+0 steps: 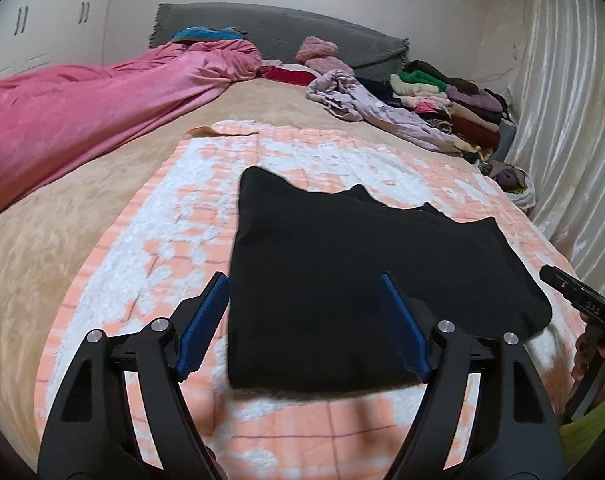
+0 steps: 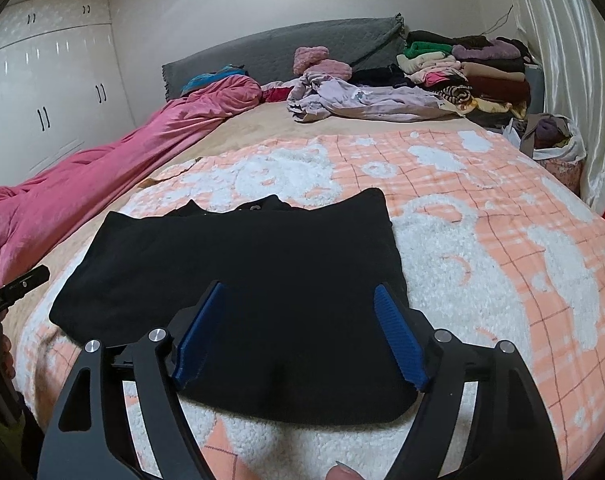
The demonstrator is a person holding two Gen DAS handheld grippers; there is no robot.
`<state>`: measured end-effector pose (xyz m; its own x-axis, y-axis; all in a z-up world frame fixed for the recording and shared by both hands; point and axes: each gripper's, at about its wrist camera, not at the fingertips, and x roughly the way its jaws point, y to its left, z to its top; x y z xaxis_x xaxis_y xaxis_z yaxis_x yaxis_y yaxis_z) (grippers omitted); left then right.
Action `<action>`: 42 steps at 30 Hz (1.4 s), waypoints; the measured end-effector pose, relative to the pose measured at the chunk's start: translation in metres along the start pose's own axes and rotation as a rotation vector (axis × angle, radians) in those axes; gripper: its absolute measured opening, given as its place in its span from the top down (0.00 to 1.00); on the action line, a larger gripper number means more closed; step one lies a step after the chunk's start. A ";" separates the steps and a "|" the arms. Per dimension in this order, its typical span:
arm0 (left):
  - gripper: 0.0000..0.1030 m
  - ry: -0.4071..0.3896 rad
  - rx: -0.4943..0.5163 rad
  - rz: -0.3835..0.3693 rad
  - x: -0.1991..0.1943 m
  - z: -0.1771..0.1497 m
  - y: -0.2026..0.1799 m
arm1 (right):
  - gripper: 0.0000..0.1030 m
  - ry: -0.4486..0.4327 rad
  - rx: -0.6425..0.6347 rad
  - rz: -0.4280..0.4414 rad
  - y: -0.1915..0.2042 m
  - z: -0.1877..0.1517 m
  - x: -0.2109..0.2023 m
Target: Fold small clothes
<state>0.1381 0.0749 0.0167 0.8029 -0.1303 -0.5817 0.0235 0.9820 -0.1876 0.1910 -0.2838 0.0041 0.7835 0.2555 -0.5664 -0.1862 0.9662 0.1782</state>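
We hover over the black garment point(image 1: 362, 280), folded flat mid-frame on the peach blanket point(image 1: 174, 240); left gripper point(image 1: 302, 320) and right gripper point(image 2: 300, 328) both gape, empty.

A pink duvet point(image 2: 102, 168) is lying bunched along the left side of the bed, running back toward a grey quilted headboard point(image 2: 294, 46). A peach-and-white checked blanket point(image 2: 482, 216) is covering the near part of the mattress. A crumpled lilac garment point(image 2: 366, 100) is sprawling near the far end, beside a stack of folded clothes point(image 2: 474, 76). White wardrobe doors point(image 2: 50, 96) are standing at left, and a shiny pale curtain point(image 1: 570, 100) is hanging at right.
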 end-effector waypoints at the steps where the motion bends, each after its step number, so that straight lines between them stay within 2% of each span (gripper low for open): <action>1: 0.33 0.000 0.007 -0.001 0.001 0.002 -0.003 | 0.26 0.000 -0.002 -0.003 0.000 0.001 0.001; 16: 0.29 0.028 0.083 -0.004 0.033 0.034 -0.033 | 0.23 -0.026 -0.057 -0.008 0.016 0.032 0.013; 23: 0.29 0.055 0.102 -0.003 0.052 0.039 -0.041 | 0.23 -0.006 -0.066 -0.008 0.019 0.045 0.033; 31: 0.29 0.105 0.084 0.013 0.085 0.040 -0.032 | 0.22 0.045 -0.091 -0.040 0.019 0.049 0.064; 36: 0.29 0.156 0.055 0.056 0.107 0.032 -0.014 | 0.23 0.132 -0.077 -0.065 0.008 0.044 0.094; 42: 0.29 0.178 0.021 0.042 0.118 0.022 0.001 | 0.22 0.206 -0.057 -0.110 -0.006 0.029 0.120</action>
<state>0.2454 0.0638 -0.0348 0.6852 -0.1097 -0.7200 0.0064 0.9895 -0.1447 0.3039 -0.2600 -0.0415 0.6645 0.1449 -0.7331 -0.1448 0.9874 0.0640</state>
